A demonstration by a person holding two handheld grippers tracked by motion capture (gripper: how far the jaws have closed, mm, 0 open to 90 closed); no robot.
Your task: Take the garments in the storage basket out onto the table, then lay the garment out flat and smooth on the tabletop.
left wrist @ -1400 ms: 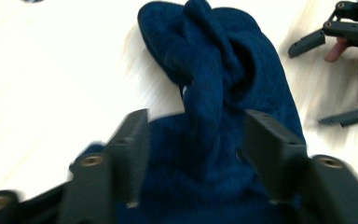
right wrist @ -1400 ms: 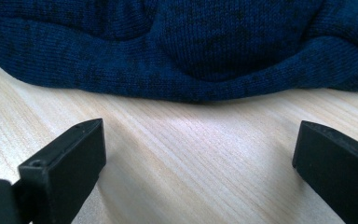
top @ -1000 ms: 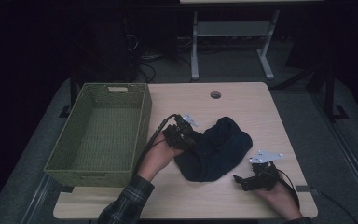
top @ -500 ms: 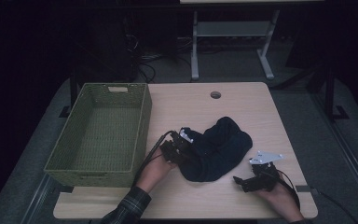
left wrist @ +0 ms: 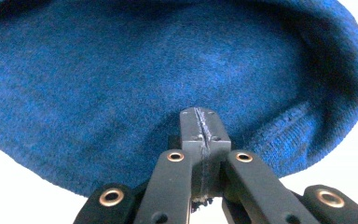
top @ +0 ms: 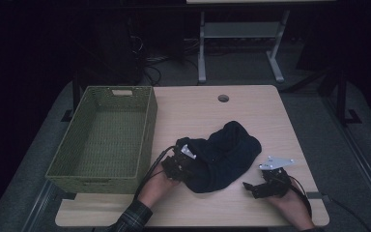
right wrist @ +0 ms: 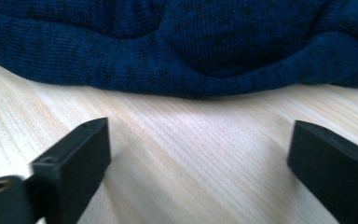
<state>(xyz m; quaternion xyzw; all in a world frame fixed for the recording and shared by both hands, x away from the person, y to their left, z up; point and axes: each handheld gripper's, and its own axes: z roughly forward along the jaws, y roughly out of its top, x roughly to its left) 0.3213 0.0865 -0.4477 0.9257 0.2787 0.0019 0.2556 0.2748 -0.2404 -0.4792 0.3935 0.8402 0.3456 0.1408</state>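
Dark-blue knit garment point(top: 224, 154), crumpled (left gripper point(left wrist: 200, 128) pinching edge).

Bare counter point(right wrist: 186, 154) lies between the right hand-held gripper point(top: 257, 186) and the knit garment point(top: 222, 154) just ahead; the green basket point(top: 104, 140) walls off the left hand-held gripper's point(top: 181, 164) outer side.

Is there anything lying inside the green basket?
No, the green basket in the high view shows just its bare woven floor, while the dark blue cloth lies on the table beside it.
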